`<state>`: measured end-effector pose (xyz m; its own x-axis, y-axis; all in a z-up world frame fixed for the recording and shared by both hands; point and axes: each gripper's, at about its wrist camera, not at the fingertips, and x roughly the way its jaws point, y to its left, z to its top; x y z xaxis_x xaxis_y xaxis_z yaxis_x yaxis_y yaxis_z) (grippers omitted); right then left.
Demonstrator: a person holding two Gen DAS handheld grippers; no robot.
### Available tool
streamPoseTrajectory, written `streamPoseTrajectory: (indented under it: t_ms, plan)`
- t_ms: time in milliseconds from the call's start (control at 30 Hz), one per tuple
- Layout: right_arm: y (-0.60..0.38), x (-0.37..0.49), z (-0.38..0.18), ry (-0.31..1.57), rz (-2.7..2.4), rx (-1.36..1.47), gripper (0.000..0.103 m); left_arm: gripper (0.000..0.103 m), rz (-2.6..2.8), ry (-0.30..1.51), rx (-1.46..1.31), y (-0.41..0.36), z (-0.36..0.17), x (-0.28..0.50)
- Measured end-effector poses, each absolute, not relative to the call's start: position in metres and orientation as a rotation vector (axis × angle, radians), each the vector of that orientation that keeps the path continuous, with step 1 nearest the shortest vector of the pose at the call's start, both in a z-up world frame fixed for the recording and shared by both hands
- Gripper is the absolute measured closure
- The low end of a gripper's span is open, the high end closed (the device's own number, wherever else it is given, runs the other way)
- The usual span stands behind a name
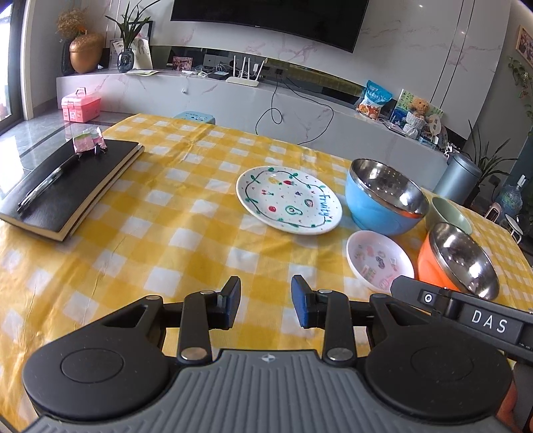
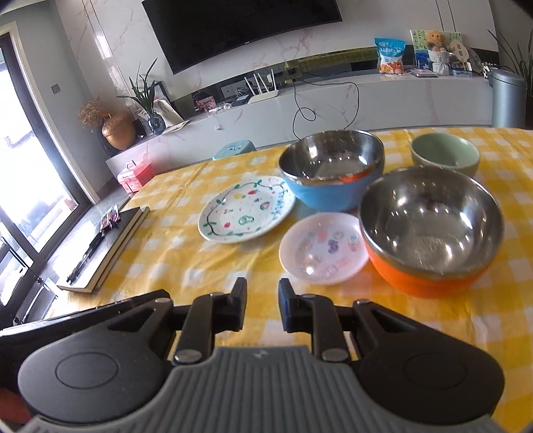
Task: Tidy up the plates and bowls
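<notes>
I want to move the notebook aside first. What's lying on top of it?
On the black notebook lie a black pen along its cover and a crumpled pink wrapper near the far end. What is under the wrapper cannot be seen.

Bright daylight pours in from the window [image 2: 20, 186] at the left, blown out to white. Glare spots gleam inside the steel-lined orange bowl [image 2: 429, 229] and blue bowl [image 2: 329, 166]. Fisheye bending curves the television [image 2: 240, 30]; the right wrist view looks slightly blurred
</notes>
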<state>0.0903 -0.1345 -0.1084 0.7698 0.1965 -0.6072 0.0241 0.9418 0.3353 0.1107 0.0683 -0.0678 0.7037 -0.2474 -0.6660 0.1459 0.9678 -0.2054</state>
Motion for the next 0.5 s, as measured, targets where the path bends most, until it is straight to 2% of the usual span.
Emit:
streamPoseTrajectory:
  t_ms: [500]
  plan:
    - [-0.13,0.167,-0.122,0.661,0.058,0.359,0.083,0.064,-0.254,0.712,-0.135,0.069,-0.071,0.185]
